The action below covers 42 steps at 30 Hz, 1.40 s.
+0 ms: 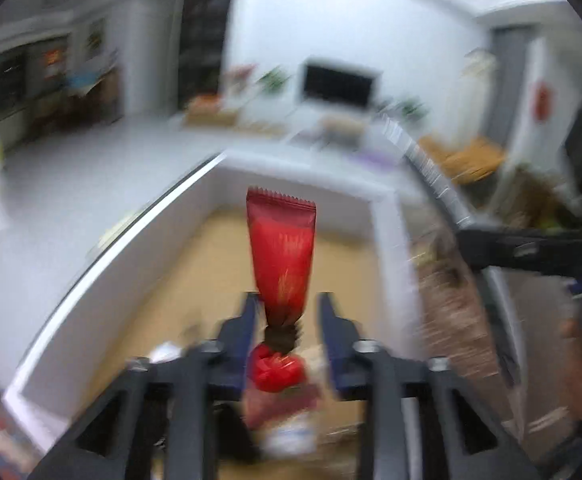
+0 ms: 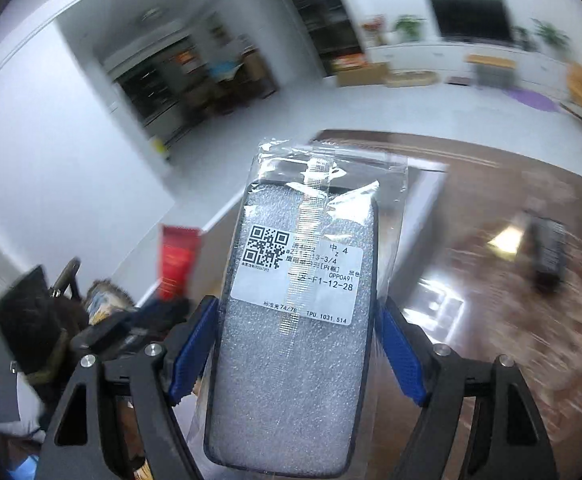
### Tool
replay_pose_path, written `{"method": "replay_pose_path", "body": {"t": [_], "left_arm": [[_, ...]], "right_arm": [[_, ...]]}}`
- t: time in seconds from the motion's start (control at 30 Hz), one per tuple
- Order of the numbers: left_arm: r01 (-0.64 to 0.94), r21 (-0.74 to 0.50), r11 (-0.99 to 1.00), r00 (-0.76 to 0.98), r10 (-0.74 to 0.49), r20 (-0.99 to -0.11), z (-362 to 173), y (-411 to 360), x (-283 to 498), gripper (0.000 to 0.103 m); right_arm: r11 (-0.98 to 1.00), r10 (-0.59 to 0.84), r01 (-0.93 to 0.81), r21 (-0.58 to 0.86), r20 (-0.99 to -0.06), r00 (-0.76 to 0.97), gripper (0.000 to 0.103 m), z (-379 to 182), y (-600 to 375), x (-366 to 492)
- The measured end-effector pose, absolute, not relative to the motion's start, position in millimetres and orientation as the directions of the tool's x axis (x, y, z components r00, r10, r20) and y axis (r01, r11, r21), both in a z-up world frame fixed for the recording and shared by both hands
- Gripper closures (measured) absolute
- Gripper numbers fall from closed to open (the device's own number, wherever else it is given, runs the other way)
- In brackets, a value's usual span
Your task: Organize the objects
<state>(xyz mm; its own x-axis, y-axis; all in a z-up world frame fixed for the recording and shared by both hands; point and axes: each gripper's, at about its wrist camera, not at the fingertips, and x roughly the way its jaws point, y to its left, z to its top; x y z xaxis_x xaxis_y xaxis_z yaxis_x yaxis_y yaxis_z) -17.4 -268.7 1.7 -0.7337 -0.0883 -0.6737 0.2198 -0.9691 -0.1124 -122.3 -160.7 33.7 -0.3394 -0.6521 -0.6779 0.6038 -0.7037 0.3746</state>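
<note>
Left gripper (image 1: 287, 312) fingers parted around a red snack packet (image 1: 282, 252), touching only one side, above a white-walled box (image 1: 91, 280); right gripper (image 2: 297, 336) pinching a bagged phone case (image 2: 297, 300) by its edges. Midway, judging by this: both items aloft, neither stowed. Remote (image 2: 547, 256) on the brown desk (image 2: 491, 200) only in the right view; box interior only in the left.

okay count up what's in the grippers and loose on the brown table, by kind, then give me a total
Red snack packet, between the left jaws: 1
Bagged phone case, between the right jaws: 1
Dark remote-like object on the table, too blurred to name: 1
Total: 3
</note>
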Motion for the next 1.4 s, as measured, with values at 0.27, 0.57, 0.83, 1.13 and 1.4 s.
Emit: {"method": "replay_pose_path", "body": {"t": [0.27,0.57,0.83,1.13,1.4], "left_arm": [[0.348,-0.119,-0.930,-0.693,-0.170,-0.701,-18,-293,10,0.017],[0.024,-0.219,-0.975,-0.813,0.109,-0.572,28,-171,24,0.013],[-0.280,-0.253,-0.926,-0.674,0.377,-0.635,1,-27,6,0.000],[-0.213,0.004,-0.977,-0.591,0.126,-0.797,-113,13,-80,0.000],[-0.189,0.004,-0.982,-0.565,0.105,-0.819,-140,-16,-124,0.000]], "right_arm": [[-0.713,-0.628,0.595,0.370,-0.715,-0.308,0.009,-20,-214,-116],[-0.950,-0.280,0.279,0.137,-0.768,-0.576,0.000,-93,-31,-105],[-0.993,-0.033,0.110,-0.033,-0.834,-0.550,0.000,-149,79,-94],[-0.994,-0.055,0.112,-0.009,-0.831,-0.554,0.000,-150,112,-105],[-0.993,-0.058,0.117,-0.007,-0.838,-0.543,0.000,-148,109,-146]]}}
